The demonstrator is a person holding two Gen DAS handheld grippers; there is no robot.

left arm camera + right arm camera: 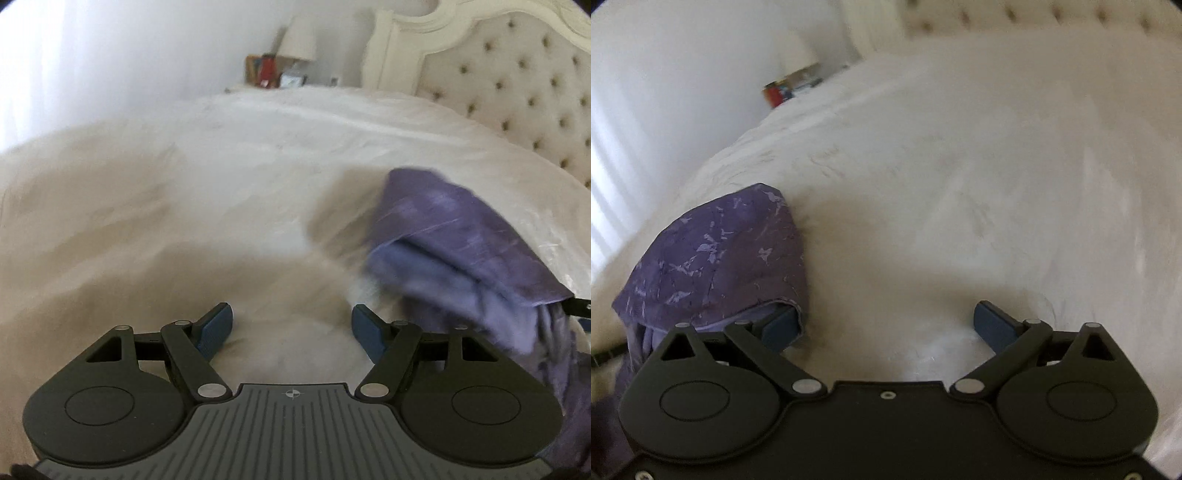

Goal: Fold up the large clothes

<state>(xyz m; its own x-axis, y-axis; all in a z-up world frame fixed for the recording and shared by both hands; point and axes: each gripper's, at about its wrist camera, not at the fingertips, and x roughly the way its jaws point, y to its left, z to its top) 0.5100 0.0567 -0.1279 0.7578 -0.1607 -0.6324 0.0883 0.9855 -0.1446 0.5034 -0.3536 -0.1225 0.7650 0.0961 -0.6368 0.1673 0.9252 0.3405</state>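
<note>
I see no containers on the bed (pixel 229 177). My left hand-held gripper (pixel 291 328) points down at the white bedding, jaws spread apart with nothing between the blue pads (pixel 216 328). The purple patterned garment (pixel 461 243) hangs bunched to its right, draped over my right hand-held gripper (pixel 892 328). That gripper's jaws also stand apart; the fabric covers the left pad (pixel 781 328), and nothing is pinched. A tufted headboard (pixel 517 74) stands behind.
</note>
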